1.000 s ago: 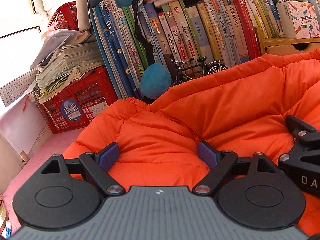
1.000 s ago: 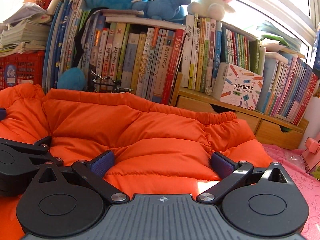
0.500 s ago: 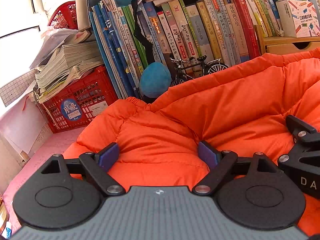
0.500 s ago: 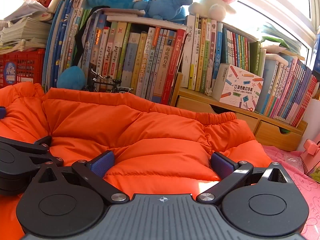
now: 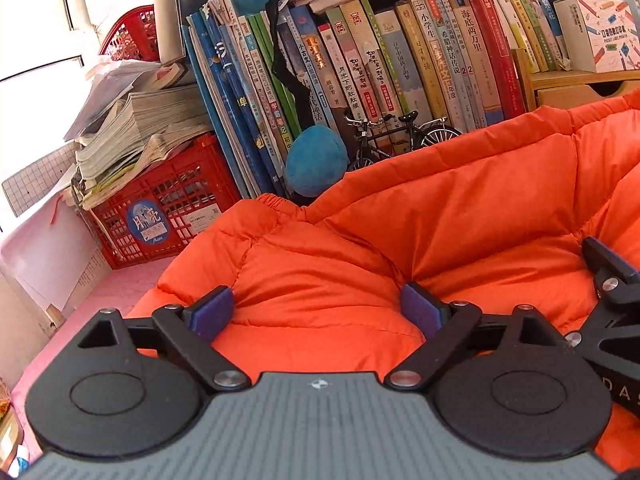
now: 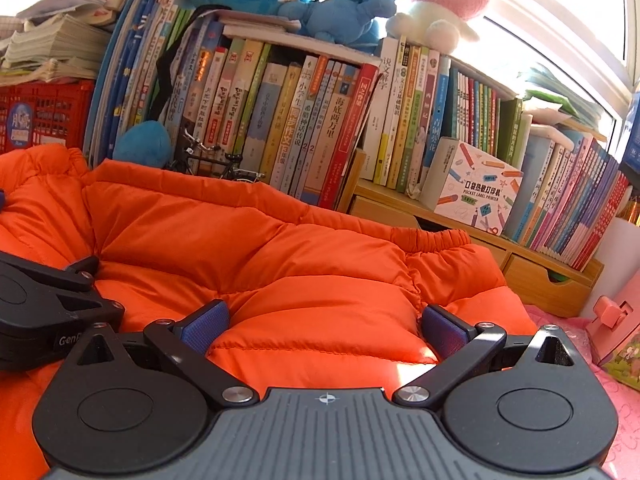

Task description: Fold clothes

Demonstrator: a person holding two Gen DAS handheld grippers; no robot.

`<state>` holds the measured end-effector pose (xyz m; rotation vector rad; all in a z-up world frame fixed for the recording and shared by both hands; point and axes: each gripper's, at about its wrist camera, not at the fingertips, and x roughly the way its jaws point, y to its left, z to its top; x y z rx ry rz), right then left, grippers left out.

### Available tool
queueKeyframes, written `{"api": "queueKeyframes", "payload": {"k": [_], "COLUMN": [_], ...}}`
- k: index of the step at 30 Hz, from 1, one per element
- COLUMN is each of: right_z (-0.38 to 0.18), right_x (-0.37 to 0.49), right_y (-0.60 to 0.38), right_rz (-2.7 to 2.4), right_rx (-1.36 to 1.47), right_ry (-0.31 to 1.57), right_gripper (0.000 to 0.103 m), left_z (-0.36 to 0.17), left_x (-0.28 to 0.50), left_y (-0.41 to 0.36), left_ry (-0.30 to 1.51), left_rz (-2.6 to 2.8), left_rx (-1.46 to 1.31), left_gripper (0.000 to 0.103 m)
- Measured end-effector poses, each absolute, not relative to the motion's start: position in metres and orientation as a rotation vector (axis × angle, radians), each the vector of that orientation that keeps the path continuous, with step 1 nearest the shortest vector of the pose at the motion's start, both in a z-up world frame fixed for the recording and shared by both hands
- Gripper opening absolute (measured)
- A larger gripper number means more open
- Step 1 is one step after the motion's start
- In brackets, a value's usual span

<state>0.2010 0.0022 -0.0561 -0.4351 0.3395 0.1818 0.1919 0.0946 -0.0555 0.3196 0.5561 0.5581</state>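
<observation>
Orange quilted fabric fills the space straight ahead of both grippers: a puffy down jacket (image 5: 420, 240) lies on the pink tabletop (image 5: 120, 292), bunched into a thick mound. The left gripper (image 5: 316, 312) rests low on its near edge with its jaws opening; a padded bulge of the jacket swells between the blue pads (image 5: 210, 312), and it is hard to tell whether they press on it or merely flank it, though the wide spread suggests a grip being let go. The right gripper (image 6: 326, 328) sits just beside it, close enough that each camera catches the other's black frame; its jaws are spread wide too, with a quilted panel rising between them, and no pinch of cloth is evident, so it reads as released.

As a judgement, the folding looks well along. The jacket is doubled on itself, with a folded ridge running across the far side and an elastic cuff (image 6: 432, 238) tucked on top ahead and right of the right gripper. Another gathered cuff or hem (image 5: 276, 202) shows ahead and left of the left gripper. What remains seems to be squaring or flattening the bundle, perhaps one more fold.

Its long axis runs crosswise to both grippers, side to side, parallel to the row of books (image 6: 320, 120) beyond. Which end is the collar cannot be told.
</observation>
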Motion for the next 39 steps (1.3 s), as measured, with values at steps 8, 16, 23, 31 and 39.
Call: {"api": "queueKeyframes", "payload": {"k": [8,16,23,31,39], "right_z": [-0.066,-0.068,-0.068,-0.066,0.006], "right_x": [0.188,0.193,0.216,0.226,0.194], "right_y": [-0.006,-0.047,-0.114,-0.154,-0.156], "right_rz": [0.22,0.217,0.09,0.047,0.075], "right_rx": [-0.637,-0.652,-0.573,-0.473,-0.3], "right_ry": [0.24,0.224,0.328,0.454,0.29], "right_gripper": [0.103,0.103,0.103,0.103,0.103], "left_z": [-0.06,-0.058,-0.05,-0.048,-0.049], "left_x": [0.182,0.177,0.169,0.168,0.171], "left_y": [0.108,0.143,0.193,0.215,0.218], "left_ry": [0.526,0.521,0.588,0.623,0.637], "left_rz": [0.535,0.59,0.586,0.497,0.473], "left_rx": [0.447,0.443,0.294,0.132,0.107], "left_gripper": [0.103,0.103,0.103,0.103,0.103]}}
